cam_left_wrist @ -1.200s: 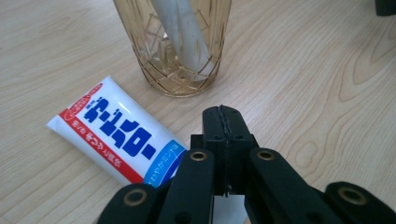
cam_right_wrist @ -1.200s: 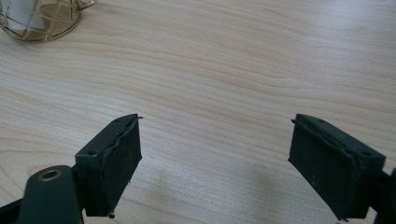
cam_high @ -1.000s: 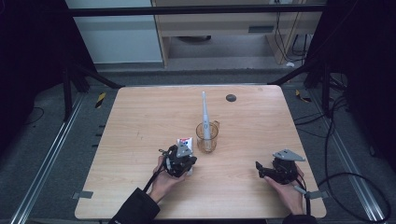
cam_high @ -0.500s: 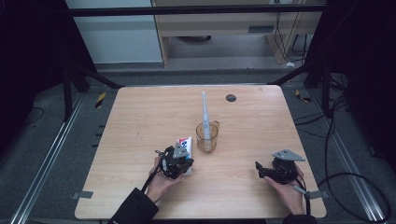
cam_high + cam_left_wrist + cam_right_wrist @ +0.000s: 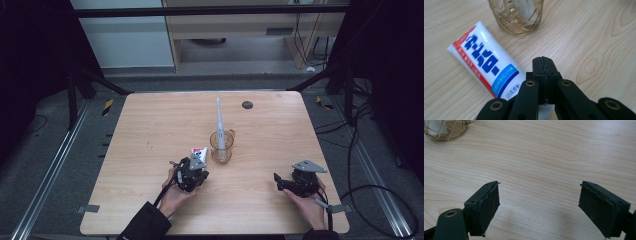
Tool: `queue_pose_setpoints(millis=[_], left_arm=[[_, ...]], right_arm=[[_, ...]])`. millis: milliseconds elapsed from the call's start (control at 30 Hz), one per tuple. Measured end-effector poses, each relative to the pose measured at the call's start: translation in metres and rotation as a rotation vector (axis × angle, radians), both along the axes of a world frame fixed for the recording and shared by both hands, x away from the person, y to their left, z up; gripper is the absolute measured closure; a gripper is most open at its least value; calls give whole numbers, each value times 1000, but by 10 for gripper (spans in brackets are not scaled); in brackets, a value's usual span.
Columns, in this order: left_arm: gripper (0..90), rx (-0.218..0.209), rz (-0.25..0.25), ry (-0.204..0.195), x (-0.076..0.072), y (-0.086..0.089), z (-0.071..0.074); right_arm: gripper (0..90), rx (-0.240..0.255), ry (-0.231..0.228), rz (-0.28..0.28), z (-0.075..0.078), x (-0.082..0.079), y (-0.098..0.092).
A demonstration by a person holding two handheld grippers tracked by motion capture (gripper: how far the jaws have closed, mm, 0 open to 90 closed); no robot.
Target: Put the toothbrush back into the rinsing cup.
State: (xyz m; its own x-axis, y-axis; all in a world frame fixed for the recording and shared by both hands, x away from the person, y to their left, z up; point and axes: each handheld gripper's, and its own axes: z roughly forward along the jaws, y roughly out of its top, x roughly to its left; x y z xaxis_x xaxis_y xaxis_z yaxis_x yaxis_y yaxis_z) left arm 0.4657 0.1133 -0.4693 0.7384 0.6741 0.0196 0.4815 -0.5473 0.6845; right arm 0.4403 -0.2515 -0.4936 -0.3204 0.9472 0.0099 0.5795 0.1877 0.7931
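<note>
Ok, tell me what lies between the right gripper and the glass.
Bare wood. In the high view nothing sits on the table between the right gripper and the glass; the right gripper view shows empty tabletop between and beyond its open jaws.

The white toothpaste tube bears large blue Japanese lettering; a small box reads "ハミガキ".

My left gripper has drawn back toward me from the glass cup; its jaws are pressed together and the toothpaste tube now lies on the table just beside them.
</note>
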Motion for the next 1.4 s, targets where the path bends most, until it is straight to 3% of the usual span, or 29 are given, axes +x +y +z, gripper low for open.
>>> queue_pose_setpoints(millis=[367,633,800,967,1067,1167,1400], left_arm=[[899,-8,14,-5,-9,20,7],[899,-17,35,-6,-7,31,11],[899,-76,21,-13,-6,27,13],[899,-42,-13,-7,-2,7,7],[900,1,-13,-1,0,-1,1],[900,20,2,13,2,0,-3],[900,21,10,38,2,6,-4]], right_arm=[[168,-3,-1,-2,0,0,0],[168,-7,-2,2,0,0,1],[168,-9,0,3,-1,1,1],[168,-8,-3,3,-1,1,1],[168,-12,-3,3,-1,1,1],[168,-7,-2,2,-1,1,0],[168,-9,-3,2,-1,0,1]])
